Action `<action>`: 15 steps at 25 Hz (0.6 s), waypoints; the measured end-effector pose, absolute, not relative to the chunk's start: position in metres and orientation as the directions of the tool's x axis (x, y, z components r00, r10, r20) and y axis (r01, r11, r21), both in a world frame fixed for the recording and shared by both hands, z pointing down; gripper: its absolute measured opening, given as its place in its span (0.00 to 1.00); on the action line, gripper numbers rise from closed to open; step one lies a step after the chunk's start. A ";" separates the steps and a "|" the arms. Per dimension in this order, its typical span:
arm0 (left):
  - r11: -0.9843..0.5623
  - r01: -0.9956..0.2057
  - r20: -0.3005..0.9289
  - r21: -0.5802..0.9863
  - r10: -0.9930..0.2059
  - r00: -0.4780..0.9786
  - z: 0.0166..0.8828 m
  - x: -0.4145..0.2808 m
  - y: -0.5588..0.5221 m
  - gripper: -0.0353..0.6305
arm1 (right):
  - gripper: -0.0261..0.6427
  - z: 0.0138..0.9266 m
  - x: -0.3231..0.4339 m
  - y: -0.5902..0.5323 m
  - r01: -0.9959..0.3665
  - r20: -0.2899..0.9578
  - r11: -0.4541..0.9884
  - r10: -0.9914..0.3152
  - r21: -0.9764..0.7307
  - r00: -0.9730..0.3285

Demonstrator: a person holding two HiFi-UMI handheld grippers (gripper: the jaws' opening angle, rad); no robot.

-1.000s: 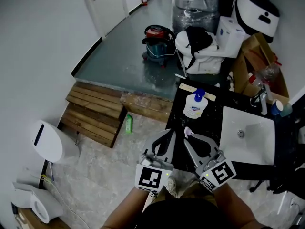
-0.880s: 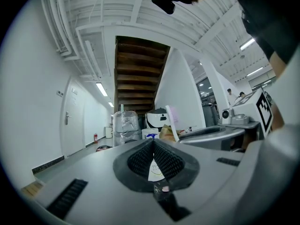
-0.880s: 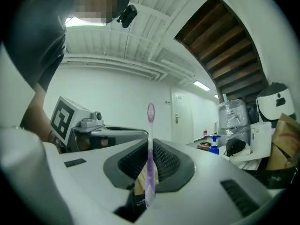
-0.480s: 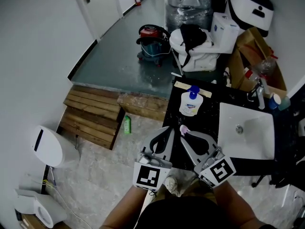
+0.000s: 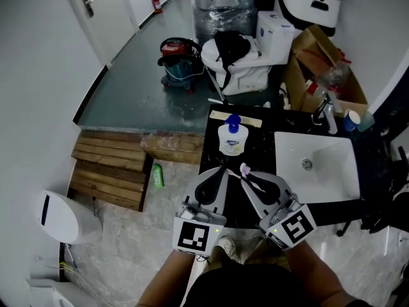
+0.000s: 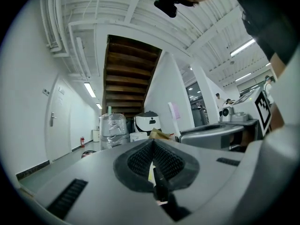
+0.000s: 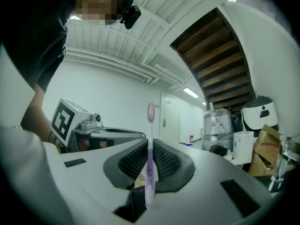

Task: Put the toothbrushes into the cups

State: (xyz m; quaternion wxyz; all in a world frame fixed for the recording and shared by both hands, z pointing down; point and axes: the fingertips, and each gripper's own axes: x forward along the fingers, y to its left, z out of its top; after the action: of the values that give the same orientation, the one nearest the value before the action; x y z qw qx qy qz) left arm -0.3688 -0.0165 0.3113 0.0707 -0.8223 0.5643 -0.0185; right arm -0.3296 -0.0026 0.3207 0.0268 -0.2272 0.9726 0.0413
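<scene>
Your right gripper (image 7: 150,148) clamps the toothbrush (image 7: 150,118) low on its handle. It's likely light, stiff and slick, so stay mid-handle. The left gripper (image 6: 152,145) has its jaws pressed together.

The person holds both grippers side by side close in front of the body, forearms (image 5: 317,279) bent in, the left gripper (image 5: 217,171) with its jaws pressed together and the right gripper (image 5: 246,176) clamped on a toothbrush (image 7: 150,125) that stands upright between its pads.
</scene>
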 end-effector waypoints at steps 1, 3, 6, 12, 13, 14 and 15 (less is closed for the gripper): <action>-0.369 -0.919 -0.051 -0.140 -0.924 0.379 0.310 -0.361 -0.018 0.06 | 0.12 0.318 -0.322 -0.005 -0.462 -0.079 0.885 -0.457 0.061 -0.886; -0.401 -0.905 -0.050 -0.142 -0.910 0.411 0.308 -0.345 -0.022 0.06 | 0.12 0.315 -0.305 -0.010 -0.497 -0.090 0.867 -0.491 0.050 -0.866; -0.443 -0.887 -0.055 -0.132 -0.890 0.453 0.305 -0.318 -0.027 0.06 | 0.12 0.307 -0.280 -0.015 -0.543 -0.114 0.837 -0.535 0.064 -0.837; -0.524 -0.839 -0.061 -0.147 -0.842 0.536 0.300 -0.253 -0.033 0.06 | 0.12 0.300 -0.214 -0.023 -0.633 -0.130 0.773 -0.623 0.048 -0.771; -0.534 -0.833 -0.065 -0.147 -0.835 0.547 0.298 -0.242 -0.034 0.06 | 0.12 0.300 -0.202 -0.024 -0.648 -0.131 0.761 -0.639 0.041 -0.758; -0.544 -0.826 -0.071 -0.148 -0.827 0.558 0.297 -0.231 -0.034 0.06 | 0.12 0.302 -0.190 -0.024 -0.662 -0.127 0.748 -0.654 0.036 -0.746; -0.554 -0.819 -0.074 -0.150 -0.819 0.569 0.295 -0.219 -0.033 0.06 | 0.12 0.304 -0.179 -0.024 -0.675 -0.121 0.737 -0.667 0.035 -0.735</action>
State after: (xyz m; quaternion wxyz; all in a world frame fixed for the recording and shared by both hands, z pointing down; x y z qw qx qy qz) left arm -0.2191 -0.0329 0.2953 0.0841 -0.8816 0.4644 -0.0021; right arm -0.1789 -0.0241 0.3042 0.0502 -0.3604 0.9306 0.0385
